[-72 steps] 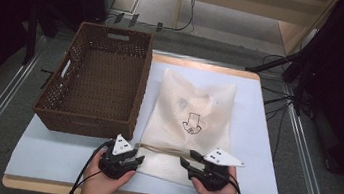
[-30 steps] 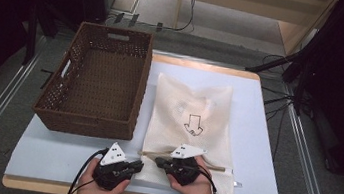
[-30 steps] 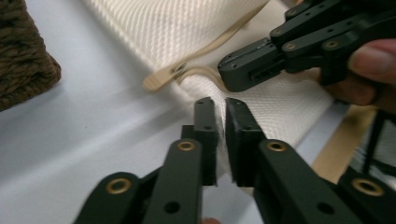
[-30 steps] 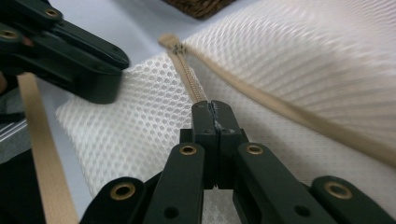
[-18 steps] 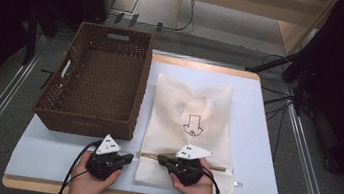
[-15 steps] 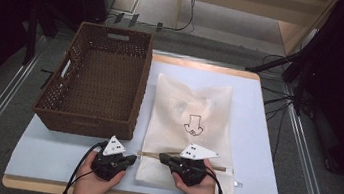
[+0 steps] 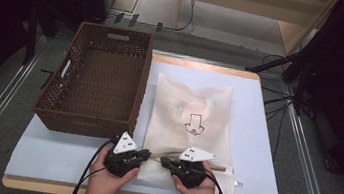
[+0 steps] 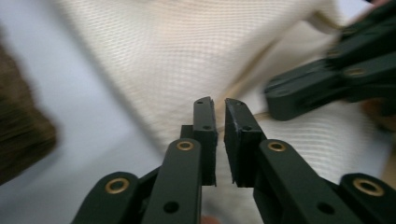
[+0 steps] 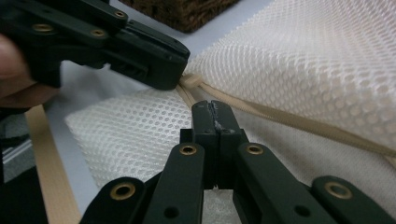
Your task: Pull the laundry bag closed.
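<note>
From the high view, two hands are seen coming in at the near table edge, each wrapped around a black claw tool. The left claw [image 7: 144, 155] and the right claw [image 7: 164, 160] are pointed toward each other, tips close together over the near hem of the cream mesh laundry bag [image 7: 194, 107], which is laid flat on the pale blue table [image 7: 260, 139]. A black arrow-like mark [image 7: 195, 124] is printed on the bag; no writing can be read. The dark brown woven wicker basket [image 7: 98, 85] is set just beside the bag, to its left.

In the left claw view, the left claw [image 8: 217, 109] is seen slightly parted, a narrow gap between its jaws, nothing gripped, hovering over blurred mesh. The right claw [image 8: 308, 86] is seen at the upper right.

In the right claw view, the right claw [image 9: 212, 111] is seen pressed fully together; whether mesh is pinched cannot be told. A tan drawstring cord [image 9: 289, 120] is run along the bag's hem, and the left claw [image 9: 161, 70] is met at the cord's bunched end.
</note>
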`<state>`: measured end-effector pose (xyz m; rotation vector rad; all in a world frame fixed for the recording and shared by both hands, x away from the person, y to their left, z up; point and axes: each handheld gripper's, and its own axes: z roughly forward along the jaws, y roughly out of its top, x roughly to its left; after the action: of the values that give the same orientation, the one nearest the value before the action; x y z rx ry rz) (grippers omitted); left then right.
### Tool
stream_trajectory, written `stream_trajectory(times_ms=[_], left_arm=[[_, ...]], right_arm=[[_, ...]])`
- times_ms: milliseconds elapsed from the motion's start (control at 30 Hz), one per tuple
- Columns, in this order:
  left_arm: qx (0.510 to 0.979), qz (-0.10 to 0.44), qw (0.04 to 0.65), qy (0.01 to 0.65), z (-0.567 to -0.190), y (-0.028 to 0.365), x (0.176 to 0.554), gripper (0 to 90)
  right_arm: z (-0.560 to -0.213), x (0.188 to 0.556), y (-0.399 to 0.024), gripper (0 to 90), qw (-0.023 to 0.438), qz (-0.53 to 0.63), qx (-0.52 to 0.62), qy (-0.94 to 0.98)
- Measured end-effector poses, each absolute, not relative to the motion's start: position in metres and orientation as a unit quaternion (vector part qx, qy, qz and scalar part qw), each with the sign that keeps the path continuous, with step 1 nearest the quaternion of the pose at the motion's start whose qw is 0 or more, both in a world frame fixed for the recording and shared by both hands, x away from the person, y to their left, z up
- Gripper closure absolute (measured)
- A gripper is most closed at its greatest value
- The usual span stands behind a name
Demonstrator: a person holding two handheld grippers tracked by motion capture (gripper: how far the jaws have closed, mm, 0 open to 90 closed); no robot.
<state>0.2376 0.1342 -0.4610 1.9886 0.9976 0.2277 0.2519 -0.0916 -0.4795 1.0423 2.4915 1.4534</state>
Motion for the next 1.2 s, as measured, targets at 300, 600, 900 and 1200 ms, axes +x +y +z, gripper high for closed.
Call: stream_trajectory(times_ms=[300,600,900,1200], left_arm=[[0.791,0.053,0.426,0.436,-0.452,0.170,0.240,58.6],[0.783,0.037,0.434,0.445,-0.453,0.184,0.239,61.6],[0.787,-0.007,0.440,0.432,-0.463,0.177,0.239,48.8],[0.754,-0.081,0.488,0.432,-0.476,0.176,0.250,45.5]], right_arm=[[-0.478,0.253,-0.087,70.3,0.042,0.470,0.357,0.806],[-0.482,0.255,-0.059,64.1,0.057,0.424,0.314,0.847],[-0.482,0.254,-0.056,89.0,0.042,0.428,0.304,0.850],[-0.463,0.252,-0.074,88.9,0.049,0.493,0.292,0.818]])
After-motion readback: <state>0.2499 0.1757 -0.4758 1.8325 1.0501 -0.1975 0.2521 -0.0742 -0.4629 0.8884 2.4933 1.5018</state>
